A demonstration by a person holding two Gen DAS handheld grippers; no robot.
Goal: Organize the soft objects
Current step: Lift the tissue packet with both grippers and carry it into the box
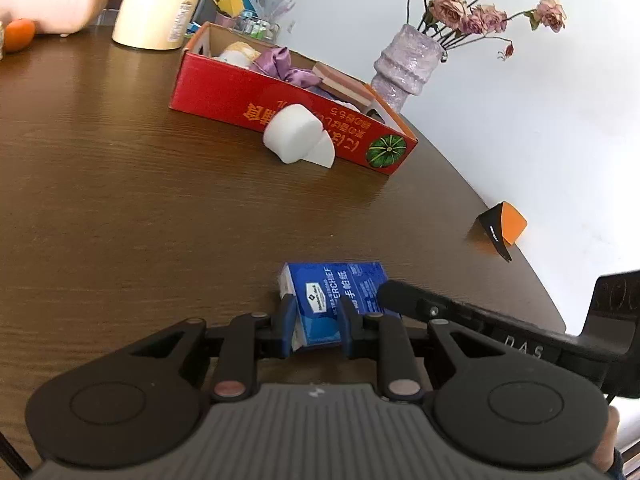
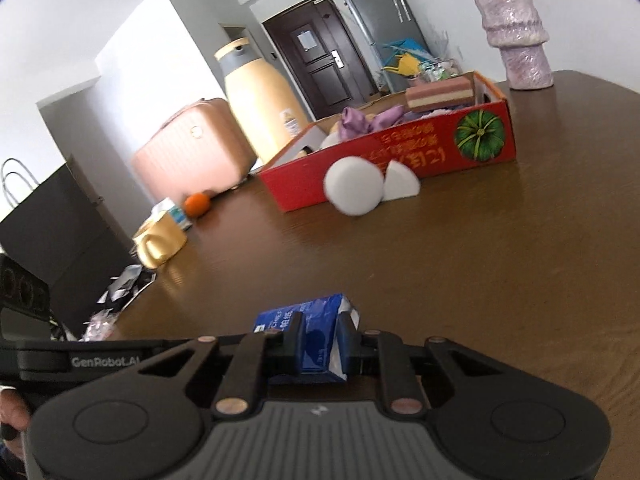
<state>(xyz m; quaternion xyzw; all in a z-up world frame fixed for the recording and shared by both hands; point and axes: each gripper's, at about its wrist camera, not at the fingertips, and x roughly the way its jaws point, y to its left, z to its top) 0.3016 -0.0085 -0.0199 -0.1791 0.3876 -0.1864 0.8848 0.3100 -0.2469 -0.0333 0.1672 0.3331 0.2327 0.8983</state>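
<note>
Blue tissue pack (image 1: 336, 304) is sitting between the fingers of the left gripper (image 1: 316, 326) in the left wrist view, both pads pressing its sides, so this tool is closing narrowly on the pack. Its long axis is running forward, away from the tool, and it is resting low over the brown table (image 1: 120, 200). A black finger of the right gripper (image 1: 404, 298) is reaching in from the right and touching the pack's far right part. Ahead and slightly left, well apart, the red box (image 1: 256, 96) is lying open with purple cloth (image 1: 280, 62) and a layered sponge (image 1: 344, 84) inside; two white foam pieces (image 1: 298, 136) are leaning just outside its near wall. Bare wood is lying open between pack and box, while the table edge is curving near on the right, by an orange-black card (image 1: 504, 228).

From the right wrist view, the right gripper (image 2: 322, 346) is also pinching the same tissue pack (image 2: 316, 340), jaws narrow on it. The red box (image 2: 400, 160) is standing ahead and to the right, with the foam pieces (image 2: 368, 186) blocking the middle of its near wall. Both tools seem equally near; the carry probably needs lifting over that wall, clear of the foam.
</note>
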